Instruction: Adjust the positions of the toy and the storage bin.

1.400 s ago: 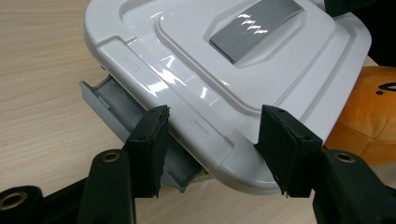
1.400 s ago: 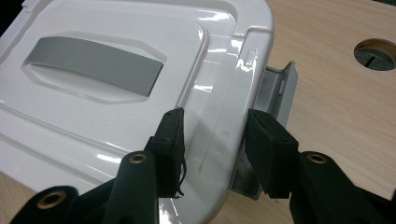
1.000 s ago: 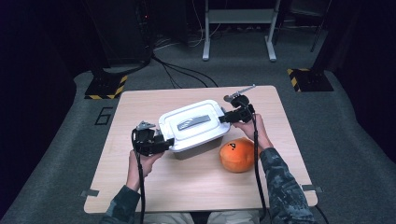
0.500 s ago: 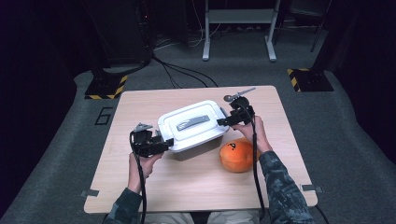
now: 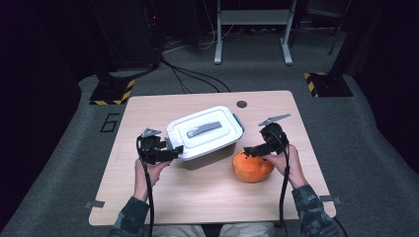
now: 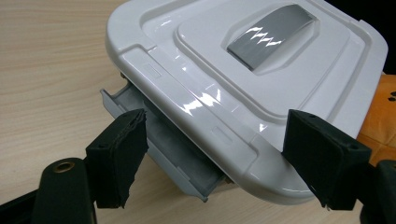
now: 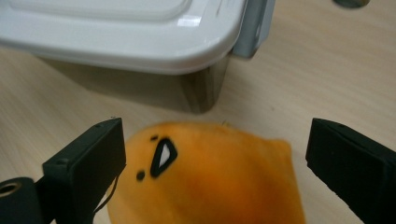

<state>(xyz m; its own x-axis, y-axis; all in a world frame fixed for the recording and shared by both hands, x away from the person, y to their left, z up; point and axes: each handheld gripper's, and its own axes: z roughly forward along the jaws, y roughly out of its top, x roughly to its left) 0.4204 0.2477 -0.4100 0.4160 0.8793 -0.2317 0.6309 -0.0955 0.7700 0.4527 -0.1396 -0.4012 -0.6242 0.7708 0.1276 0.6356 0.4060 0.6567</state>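
White lidded storage box [image 5: 205, 133] mid-table [image 5: 148, 197], grey latch [image 6: 159, 149] at its near end hanging loose. Left gripper [image 5: 173, 150] at that latch, jaws just opening, wide apart, clasping nothing. Right gripper [image 5: 249, 150] over orange plush toy [image 5: 253, 166] (just beside the box), jaws just spreading, empty.
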